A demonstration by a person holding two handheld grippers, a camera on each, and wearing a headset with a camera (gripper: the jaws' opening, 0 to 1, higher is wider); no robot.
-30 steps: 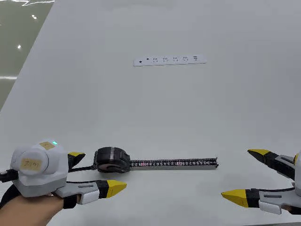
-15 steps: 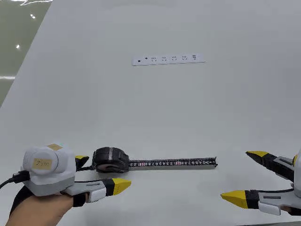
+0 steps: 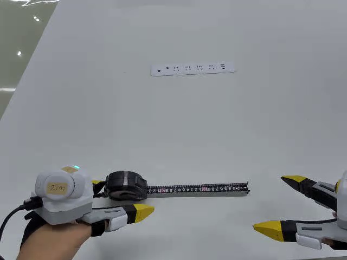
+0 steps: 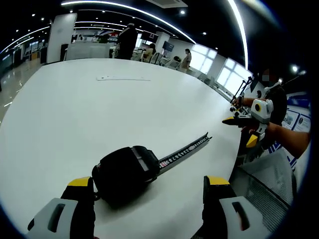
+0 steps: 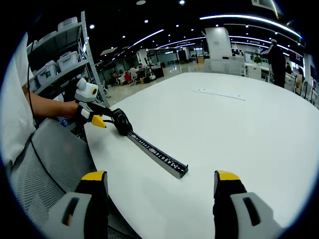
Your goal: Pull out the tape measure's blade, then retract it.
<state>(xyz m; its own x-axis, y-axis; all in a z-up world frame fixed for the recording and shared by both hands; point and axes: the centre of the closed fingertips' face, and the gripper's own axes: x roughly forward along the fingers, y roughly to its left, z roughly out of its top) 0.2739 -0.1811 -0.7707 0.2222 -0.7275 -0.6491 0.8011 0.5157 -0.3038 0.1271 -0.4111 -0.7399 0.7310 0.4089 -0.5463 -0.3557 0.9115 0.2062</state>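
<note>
The tape measure (image 3: 126, 186) lay on the bench (image 3: 217, 124) near its front edge, with the blade (image 3: 198, 189) drawn out flat toward the right. The left tool (image 3: 123, 196) was open, jaws either side of the case. The right tool (image 3: 269, 202) hung open, apart from the blade's tip.

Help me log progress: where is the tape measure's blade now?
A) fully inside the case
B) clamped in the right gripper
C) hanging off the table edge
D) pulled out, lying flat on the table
D: the blade lies extended on the table from the case, with the open right gripper apart from its tip.
</note>
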